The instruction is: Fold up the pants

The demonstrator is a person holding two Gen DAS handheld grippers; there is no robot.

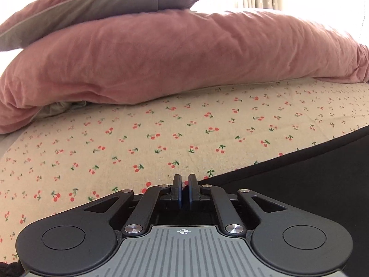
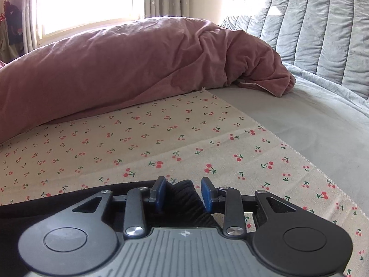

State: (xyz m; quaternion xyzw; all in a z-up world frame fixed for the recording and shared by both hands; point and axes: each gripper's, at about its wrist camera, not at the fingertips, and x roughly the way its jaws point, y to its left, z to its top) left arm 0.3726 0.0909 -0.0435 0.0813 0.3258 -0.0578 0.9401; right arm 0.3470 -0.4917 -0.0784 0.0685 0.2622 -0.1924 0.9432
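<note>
Black pants (image 1: 299,184) lie on a cherry-print sheet (image 1: 138,143). In the left wrist view they fill the lower right, and my left gripper (image 1: 184,184) is shut at their edge; whether cloth is pinched between the tips is hidden. In the right wrist view my right gripper (image 2: 183,192) is open, its blue pads (image 2: 159,194) on either side of a ribbed black end of the pants (image 2: 184,198), which lies between them. More black cloth (image 2: 57,198) runs off to the left.
A pink duvet (image 1: 184,57) is bunched along the far side of the sheet (image 2: 161,138), with a grey-pink pillow (image 1: 103,2) on top. To the right are a grey bed surface (image 2: 299,124) and a quilted grey headboard (image 2: 322,30).
</note>
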